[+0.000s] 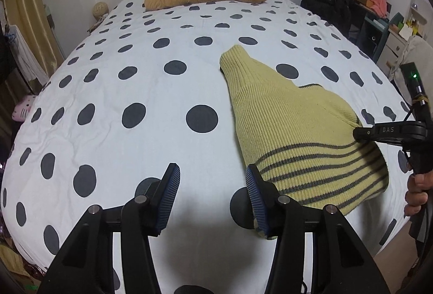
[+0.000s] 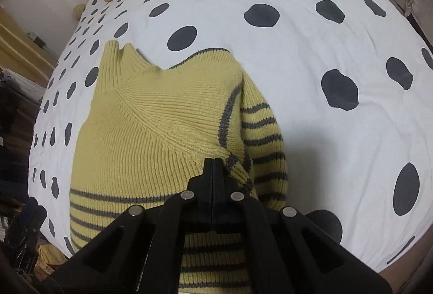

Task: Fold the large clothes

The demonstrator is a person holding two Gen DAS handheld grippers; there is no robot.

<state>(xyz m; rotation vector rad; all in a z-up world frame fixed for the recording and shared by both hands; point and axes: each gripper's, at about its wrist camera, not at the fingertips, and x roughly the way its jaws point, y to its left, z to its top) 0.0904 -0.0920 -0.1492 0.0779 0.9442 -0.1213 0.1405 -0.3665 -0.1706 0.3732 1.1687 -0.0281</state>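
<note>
Right tongs (image 2: 213, 162) pinch sweater (image 2: 151, 126), seemingly its shoulder.

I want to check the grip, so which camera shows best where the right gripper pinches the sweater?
The right wrist view: the right gripper is shut on the yellow striped sweater, close up. The left wrist view shows that gripper small, from the side, at the sweater's edge.

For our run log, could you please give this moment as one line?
right gripper: shut on yellow striped sweater | left gripper: open, beside sweater hem | sweater on polka-dot bed, partly folded
</note>
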